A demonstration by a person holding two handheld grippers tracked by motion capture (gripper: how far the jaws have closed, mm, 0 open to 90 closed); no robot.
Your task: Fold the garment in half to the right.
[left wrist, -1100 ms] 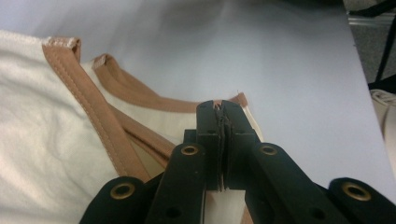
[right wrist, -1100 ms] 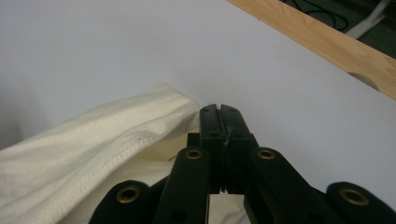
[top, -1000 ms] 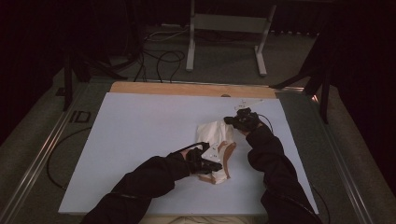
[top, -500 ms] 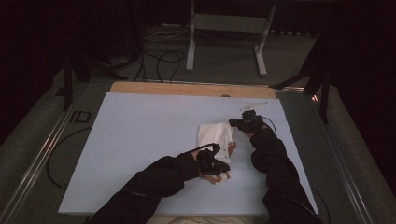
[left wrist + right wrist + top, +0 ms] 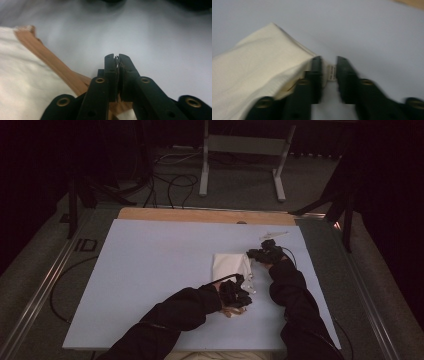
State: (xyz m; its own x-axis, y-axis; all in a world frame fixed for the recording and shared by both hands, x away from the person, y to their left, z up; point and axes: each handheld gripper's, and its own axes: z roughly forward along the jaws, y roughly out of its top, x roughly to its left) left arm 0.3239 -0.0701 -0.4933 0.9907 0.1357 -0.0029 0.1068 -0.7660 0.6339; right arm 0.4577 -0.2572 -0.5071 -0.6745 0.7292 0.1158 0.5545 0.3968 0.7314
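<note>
A cream cloth (image 5: 229,265) lies folded on the pale table (image 5: 150,270), right of centre. Its tan band (image 5: 233,312) sticks out near the front. My left gripper (image 5: 244,295) sits over that band, and in the left gripper view its jaws (image 5: 117,58) are shut with the tan band (image 5: 50,62) running under and between them; cream cloth (image 5: 22,82) lies to the left. My right gripper (image 5: 251,255) is at the cloth's far right corner. In the right gripper view the cloth (image 5: 257,67) rises in a ridge into the gripper (image 5: 329,72), with a small white label (image 5: 332,73) between the jaws.
A wooden strip (image 5: 200,215) borders the table's far edge. A small white object (image 5: 273,235) lies just beyond my right gripper. Metal stand legs (image 5: 205,170) and cables (image 5: 170,180) are on the floor behind. A rail (image 5: 45,285) runs along the left side.
My left gripper has moved right and toward the near edge with the tan band. The cloth's visible cream area has shortened. My right gripper has shifted slightly nearer.
</note>
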